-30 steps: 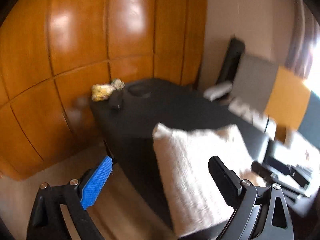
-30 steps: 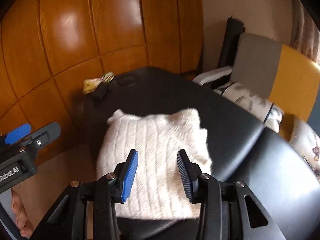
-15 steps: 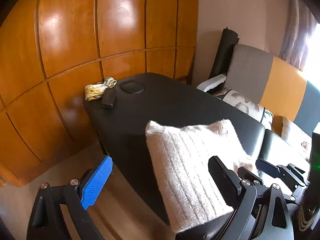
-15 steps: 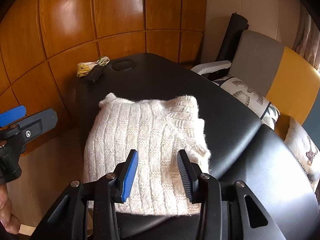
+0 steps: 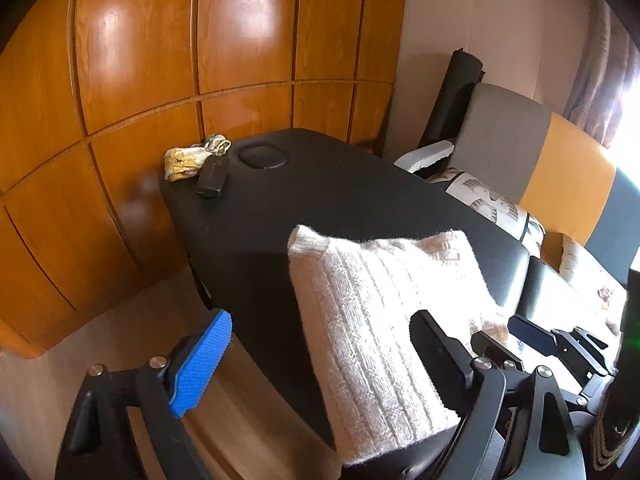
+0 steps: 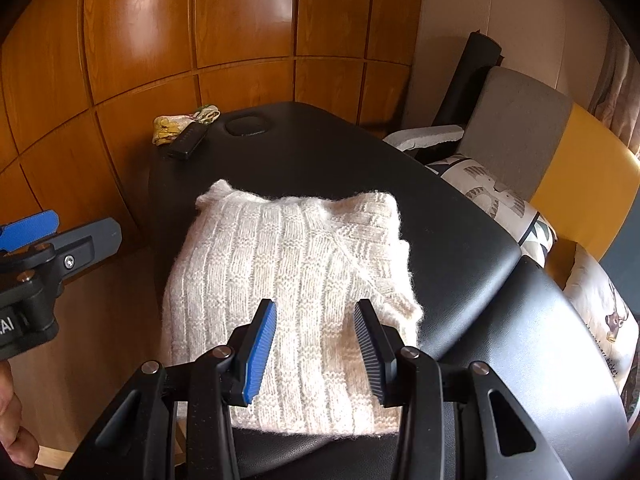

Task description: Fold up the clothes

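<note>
A cream knitted sweater point(image 6: 288, 292), folded into a rough square, lies on the near end of the black padded table point(image 6: 320, 160); its left edge point(image 5: 360, 320) reaches the table's side. My right gripper point(image 6: 314, 320) hovers just over the sweater's near part, jaws partly apart, gripping nothing. My left gripper point(image 5: 320, 352) is off the table's left side, jaws wide and closing, with nothing pressed between the pads. From the right wrist it shows as the left gripper point(image 6: 44, 236), apart from the sweater.
At the table's far corner lie a yellow patterned cloth bundle point(image 5: 188, 160) and a flat black case point(image 5: 213, 178). Wood panelling point(image 5: 240, 60) backs the table. A sofa with printed cushions point(image 6: 500, 200) runs along the right. Wooden floor point(image 5: 140, 340) lies left.
The left wrist view has steadied from a blur, and the sweater now sits a little larger in it. The left jaws have narrowed slightly. The right gripper's jaws are unchanged.
</note>
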The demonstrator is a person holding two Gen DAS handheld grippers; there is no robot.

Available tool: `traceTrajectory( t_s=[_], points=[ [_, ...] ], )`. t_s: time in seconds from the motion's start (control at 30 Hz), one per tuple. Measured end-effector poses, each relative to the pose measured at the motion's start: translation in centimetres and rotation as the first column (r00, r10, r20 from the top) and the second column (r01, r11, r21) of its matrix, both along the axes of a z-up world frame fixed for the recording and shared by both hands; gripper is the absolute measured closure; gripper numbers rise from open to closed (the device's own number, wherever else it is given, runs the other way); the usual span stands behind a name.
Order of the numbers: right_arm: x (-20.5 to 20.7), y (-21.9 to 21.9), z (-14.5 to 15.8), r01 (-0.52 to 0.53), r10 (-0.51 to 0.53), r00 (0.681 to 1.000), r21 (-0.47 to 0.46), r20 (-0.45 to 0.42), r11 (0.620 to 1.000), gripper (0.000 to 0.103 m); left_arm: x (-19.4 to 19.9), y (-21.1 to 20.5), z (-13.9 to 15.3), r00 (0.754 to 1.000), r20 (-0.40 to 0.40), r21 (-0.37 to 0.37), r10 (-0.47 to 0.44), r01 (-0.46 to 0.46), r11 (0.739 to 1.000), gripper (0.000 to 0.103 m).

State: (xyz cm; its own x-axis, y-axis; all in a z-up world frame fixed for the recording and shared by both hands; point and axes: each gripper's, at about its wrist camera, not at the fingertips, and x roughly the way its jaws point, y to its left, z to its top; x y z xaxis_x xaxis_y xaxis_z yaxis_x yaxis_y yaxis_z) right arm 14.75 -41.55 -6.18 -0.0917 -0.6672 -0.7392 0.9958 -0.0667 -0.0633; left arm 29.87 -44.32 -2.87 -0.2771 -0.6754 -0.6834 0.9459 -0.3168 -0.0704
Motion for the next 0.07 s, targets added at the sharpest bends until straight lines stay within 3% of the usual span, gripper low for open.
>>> traceTrajectory(
  t_s=[0.07],
  points=[
    [-0.06, 0.05, 0.09, 0.002, -0.002, 1.000, -0.001, 0.004, 1.000, 0.062, -0.01, 0.02, -0.07, 1.000, 0.009, -0.003, 0.005, -0.005, 1.000, 0.014]
  ],
)
